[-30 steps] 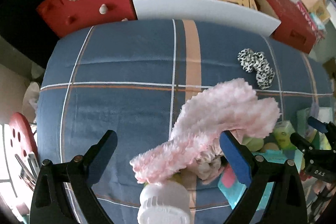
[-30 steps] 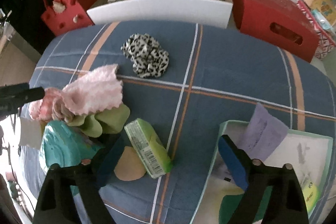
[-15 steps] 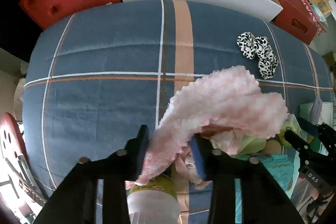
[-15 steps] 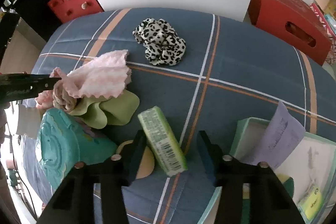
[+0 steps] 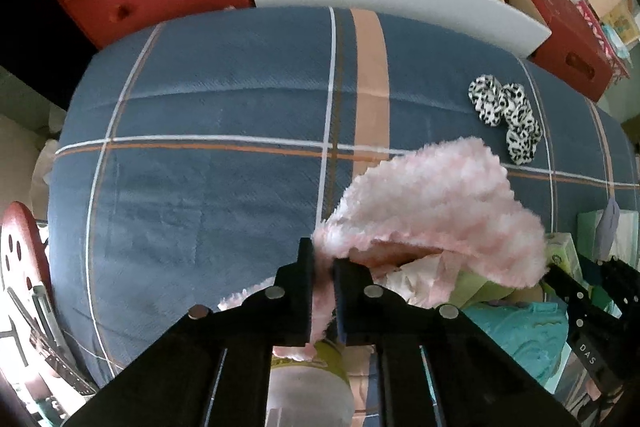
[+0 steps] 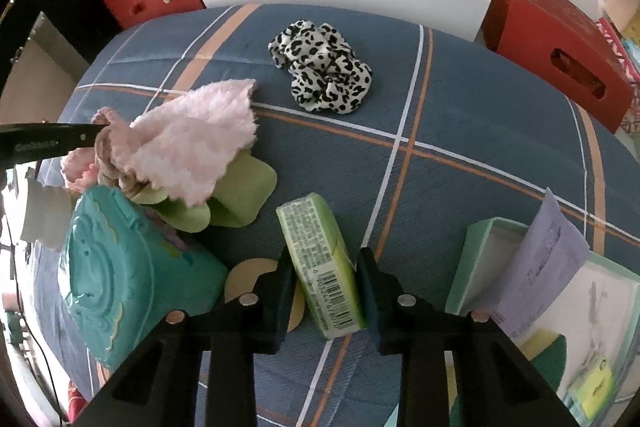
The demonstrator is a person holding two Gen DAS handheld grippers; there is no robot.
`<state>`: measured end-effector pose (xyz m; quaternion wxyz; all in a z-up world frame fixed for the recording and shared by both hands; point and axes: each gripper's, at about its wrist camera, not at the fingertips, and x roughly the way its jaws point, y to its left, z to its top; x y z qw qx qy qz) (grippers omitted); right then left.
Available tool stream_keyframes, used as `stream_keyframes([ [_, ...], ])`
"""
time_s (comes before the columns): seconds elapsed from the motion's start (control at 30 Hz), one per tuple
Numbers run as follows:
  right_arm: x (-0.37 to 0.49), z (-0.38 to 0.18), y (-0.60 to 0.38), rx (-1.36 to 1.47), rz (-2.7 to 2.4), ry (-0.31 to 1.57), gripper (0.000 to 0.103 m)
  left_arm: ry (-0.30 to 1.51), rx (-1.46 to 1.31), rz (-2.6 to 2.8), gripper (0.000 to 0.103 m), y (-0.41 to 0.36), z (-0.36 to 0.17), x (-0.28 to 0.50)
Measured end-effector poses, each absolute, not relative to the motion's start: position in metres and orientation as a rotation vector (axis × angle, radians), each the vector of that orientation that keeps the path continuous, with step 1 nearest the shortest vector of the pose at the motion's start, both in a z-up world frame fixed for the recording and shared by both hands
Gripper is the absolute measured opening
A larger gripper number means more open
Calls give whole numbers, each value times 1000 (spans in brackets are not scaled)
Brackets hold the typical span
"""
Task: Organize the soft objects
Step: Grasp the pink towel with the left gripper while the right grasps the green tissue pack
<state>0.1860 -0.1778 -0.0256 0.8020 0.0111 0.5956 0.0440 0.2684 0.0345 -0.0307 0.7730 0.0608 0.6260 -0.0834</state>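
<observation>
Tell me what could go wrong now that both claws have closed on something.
The left claw pinches only an edge of the pink fluffy cloth, which lies on the green scrunchie; lifting could drag that along. The right claw grips the green packet near one end, so it might tilt or slip.

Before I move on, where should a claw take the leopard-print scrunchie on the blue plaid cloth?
Take the leopard-print scrunchie from straight above, across one ruffled lobe at its outer edge. It lies flat and bunched on the plaid cloth, apart from everything else, so any side is free, and its folds should squash between the pads.
</observation>
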Motion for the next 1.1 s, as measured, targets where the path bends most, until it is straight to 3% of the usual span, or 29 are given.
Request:
stream_keyframes([
  [0.33,166,-17,-186,97,0,1191,26,1203,87,-149,7,42,5,248],
  [1.1,105,40,-211,317,-122,927,26,828,-206,-174,6,40,98,187],
])
